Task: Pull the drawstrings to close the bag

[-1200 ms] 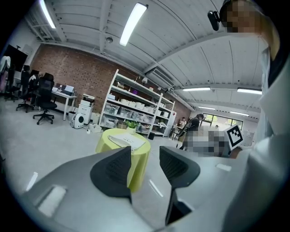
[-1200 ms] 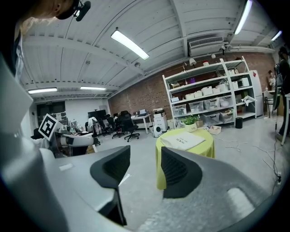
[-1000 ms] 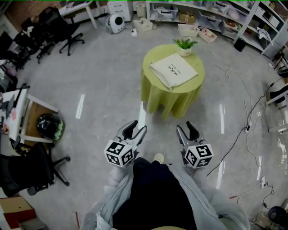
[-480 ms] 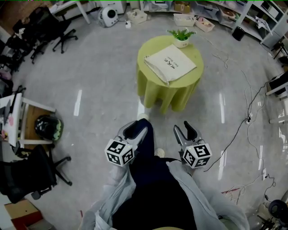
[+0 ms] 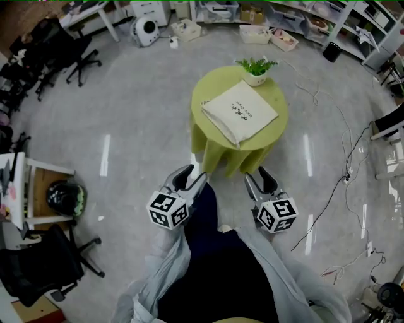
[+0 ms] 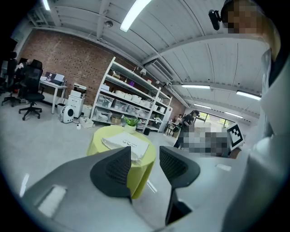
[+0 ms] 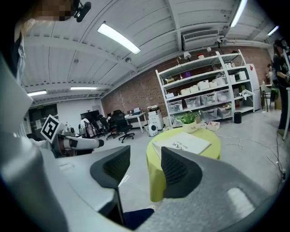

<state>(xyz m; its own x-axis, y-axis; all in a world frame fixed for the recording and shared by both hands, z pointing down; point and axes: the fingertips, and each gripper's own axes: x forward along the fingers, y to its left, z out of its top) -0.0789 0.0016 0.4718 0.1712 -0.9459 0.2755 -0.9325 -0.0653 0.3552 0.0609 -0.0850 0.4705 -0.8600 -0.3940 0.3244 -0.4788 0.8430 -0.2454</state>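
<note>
Bright, even light from long white ceiling tube lamps (image 7: 118, 38) streaks the glossy grey floor (image 5: 126, 126); fisheye edges bend and darken.

- A round table (image 5: 213, 77) draped in yellow-green cloth stands mid-room on a glossy grey floor (image 5: 126, 126) streaked with lamp reflections.
- Beyond the table, white shelving racks (image 7: 204, 93) full of bins line a red brick wall (image 6: 68, 61).
- Left of the table and further back, black office chairs (image 5: 76, 53) cluster by a white desk (image 5: 95, 11).
- Right of the table, black cables (image 5: 346, 178) trail over the floor.
- Above it, long light strips (image 7: 118, 38) run along a white ceiling.
</note>
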